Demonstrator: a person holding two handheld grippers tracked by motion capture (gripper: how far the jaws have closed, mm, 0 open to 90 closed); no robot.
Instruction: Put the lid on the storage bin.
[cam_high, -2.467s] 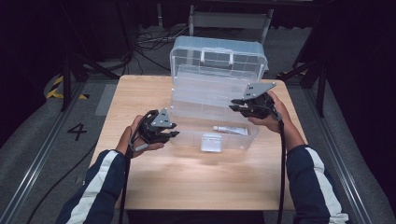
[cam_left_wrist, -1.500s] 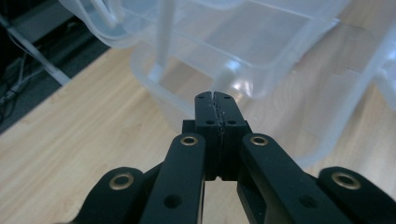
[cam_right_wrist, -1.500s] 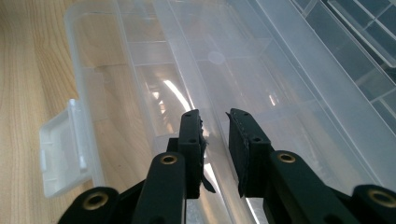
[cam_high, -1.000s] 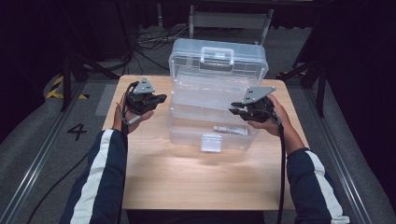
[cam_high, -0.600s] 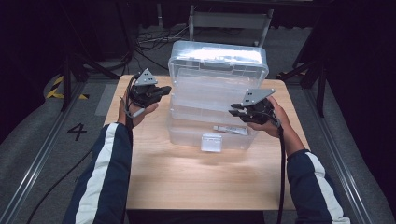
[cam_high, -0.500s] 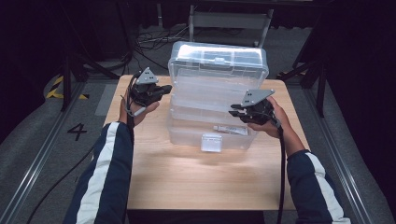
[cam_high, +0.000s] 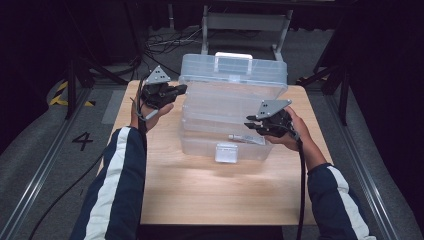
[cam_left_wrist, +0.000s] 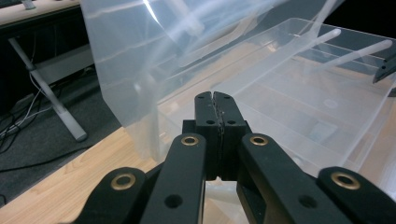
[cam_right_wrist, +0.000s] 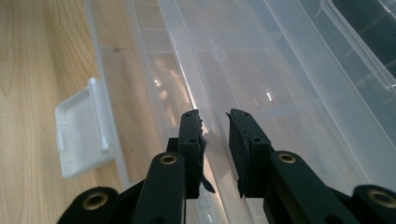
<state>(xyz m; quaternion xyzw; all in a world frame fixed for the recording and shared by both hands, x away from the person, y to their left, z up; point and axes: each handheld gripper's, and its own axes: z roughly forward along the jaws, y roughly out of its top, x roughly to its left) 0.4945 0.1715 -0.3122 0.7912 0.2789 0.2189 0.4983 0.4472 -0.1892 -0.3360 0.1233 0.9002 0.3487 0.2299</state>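
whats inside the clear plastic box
The clear plastic box stands with its lid raised. Through its walls show see-through trays and dividers, with no loose items I can make out. Glare hides the bottom compartments.

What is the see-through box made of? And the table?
The storage box looks like clear, glossy plastic: the table shows through its walls, and they catch highlights. Its latch seems frosted white plastic. The table looks like pale wood, with visible grain, possibly laminate.

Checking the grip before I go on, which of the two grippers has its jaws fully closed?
The left gripper, up by the lid: its jaws meet with nothing between them. The right gripper has a gap, straddling the box edge.
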